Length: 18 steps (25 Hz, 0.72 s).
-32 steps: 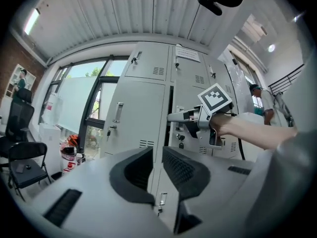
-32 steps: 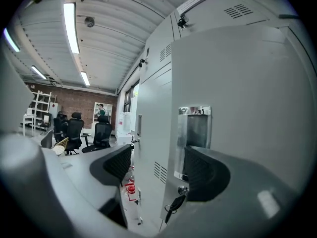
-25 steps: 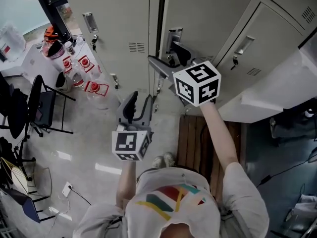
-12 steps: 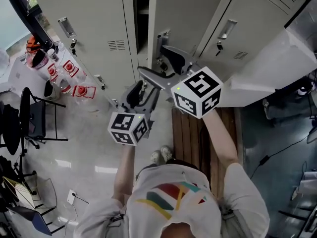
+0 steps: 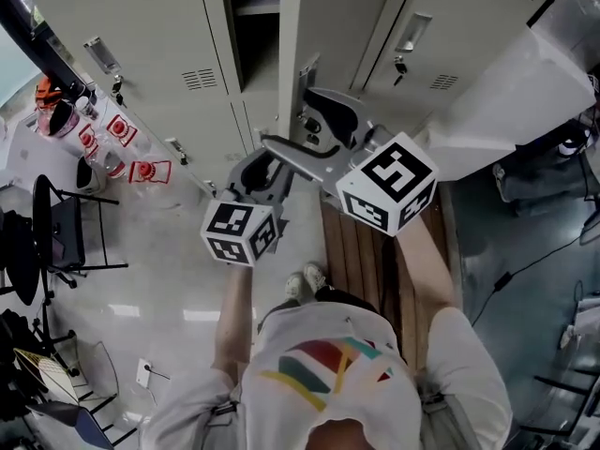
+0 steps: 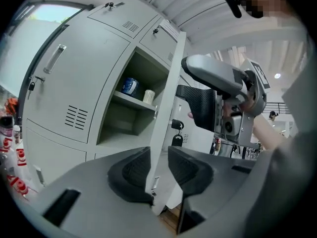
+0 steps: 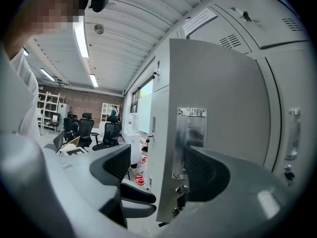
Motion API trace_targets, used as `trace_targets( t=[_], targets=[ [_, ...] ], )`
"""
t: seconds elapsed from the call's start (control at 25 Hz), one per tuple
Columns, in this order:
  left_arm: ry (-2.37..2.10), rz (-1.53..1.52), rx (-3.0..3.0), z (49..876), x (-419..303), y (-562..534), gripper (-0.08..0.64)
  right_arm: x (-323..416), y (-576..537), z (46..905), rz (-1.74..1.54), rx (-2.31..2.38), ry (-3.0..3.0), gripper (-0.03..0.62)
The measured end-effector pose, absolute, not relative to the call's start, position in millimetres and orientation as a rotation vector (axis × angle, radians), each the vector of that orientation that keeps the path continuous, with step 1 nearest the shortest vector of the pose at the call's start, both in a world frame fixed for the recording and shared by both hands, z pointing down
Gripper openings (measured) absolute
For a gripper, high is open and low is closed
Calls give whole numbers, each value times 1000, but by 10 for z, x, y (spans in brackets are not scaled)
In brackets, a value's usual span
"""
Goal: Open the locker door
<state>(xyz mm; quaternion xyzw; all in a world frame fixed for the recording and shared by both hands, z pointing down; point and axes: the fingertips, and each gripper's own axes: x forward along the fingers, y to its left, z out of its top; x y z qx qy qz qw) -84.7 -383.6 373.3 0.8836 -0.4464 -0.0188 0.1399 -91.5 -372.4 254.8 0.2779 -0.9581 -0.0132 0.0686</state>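
The grey locker door [image 5: 337, 26] stands ajar, and a shelf shows in the open compartment [image 5: 253, 7]. In the left gripper view the door's free edge [image 6: 171, 83] runs between the pads of my left gripper [image 6: 158, 170] near the door's bottom corner. Its jaws have just been closing and now press on that edge. My left gripper [image 5: 264, 169] sits low at the door. My right gripper [image 5: 305, 125] is open and straddles the door [image 7: 218, 93]. One finger [image 7: 205, 175] lies over the metal handle plate [image 7: 190, 133]; the other stands apart from the edge.
A blue can [image 6: 130, 86] and a white cup [image 6: 148, 96] stand on the shelf. Shut lockers flank the open one. Red-labelled water bottles [image 5: 141, 169] and a black chair [image 5: 56, 232] are on the floor at left. A wooden board [image 5: 361, 261] lies under the person's feet.
The door has swung from nearly shut to well ajar, baring the shelf. The left gripper rose from below to the door's edge. The right gripper drew back with the door.
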Motion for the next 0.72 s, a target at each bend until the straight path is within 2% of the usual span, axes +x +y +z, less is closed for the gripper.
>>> trace_targets(
  t=[0.08, 0.28, 0.72],
  targets=[
    [-1293, -40, 2574, 3689, -800, -3809, 96, -871, -3688, 2544, -41, 837, -2891, 327],
    [-1261, -24, 2614, 3613, -680, -3753, 69, -768, -3626, 2538, -27, 850, -2907, 327],
    [-1171, -2, 2646, 3613, -427, -3627, 66, -403, -3455, 2469, -42, 913, -2927, 327]
  ],
)
